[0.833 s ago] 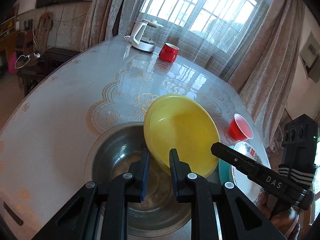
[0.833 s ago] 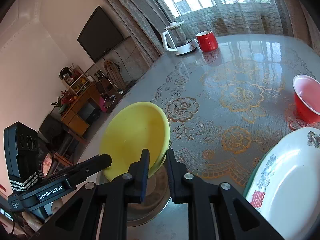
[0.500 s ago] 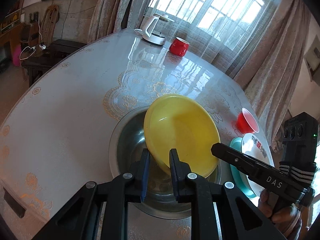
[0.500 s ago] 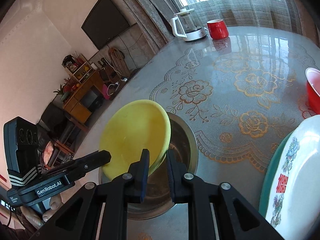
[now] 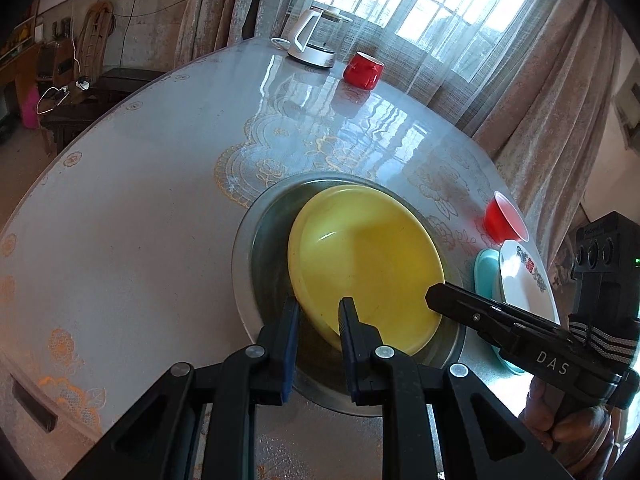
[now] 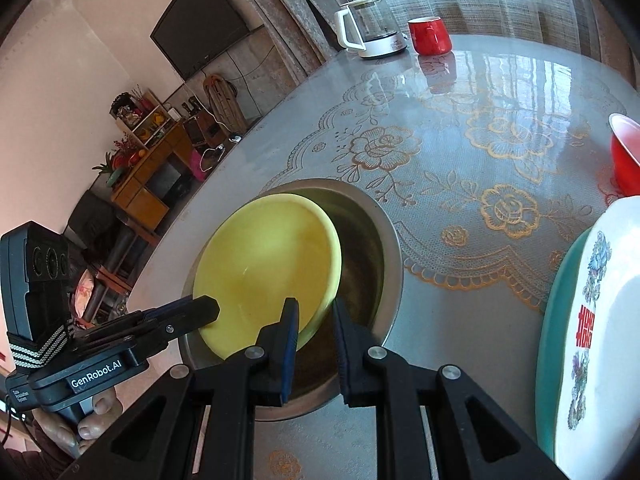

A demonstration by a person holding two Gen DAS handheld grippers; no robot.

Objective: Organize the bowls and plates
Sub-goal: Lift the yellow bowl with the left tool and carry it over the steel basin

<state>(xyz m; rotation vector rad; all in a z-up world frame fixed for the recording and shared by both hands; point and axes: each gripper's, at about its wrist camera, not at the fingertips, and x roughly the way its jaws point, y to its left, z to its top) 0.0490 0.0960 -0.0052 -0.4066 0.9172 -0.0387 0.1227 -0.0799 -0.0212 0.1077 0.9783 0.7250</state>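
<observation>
A yellow bowl [image 5: 364,264] lies tilted inside a larger steel bowl [image 5: 264,240] on the table. My left gripper [image 5: 318,320] straddles the yellow bowl's near rim with jaws slightly parted, a gap showing beside the rim. My right gripper [image 6: 314,322] straddles the opposite rim of the yellow bowl [image 6: 264,268] the same way, inside the steel bowl [image 6: 384,248]. A white patterned plate [image 6: 600,340] rests on a teal plate [image 6: 552,312] to the right.
A red bowl [image 5: 504,220] stands beside the plate stack [image 5: 520,276]. A red mug [image 5: 362,70] and a white kettle [image 5: 312,40] stand at the table's far edge. The table has a floral cloth [image 6: 460,152]. Furniture stands beyond the left edge.
Both grippers have lowered the yellow bowl from a raised, steeply tilted pose into the steel bowl. Both jaws have parted slightly around its rim.
</observation>
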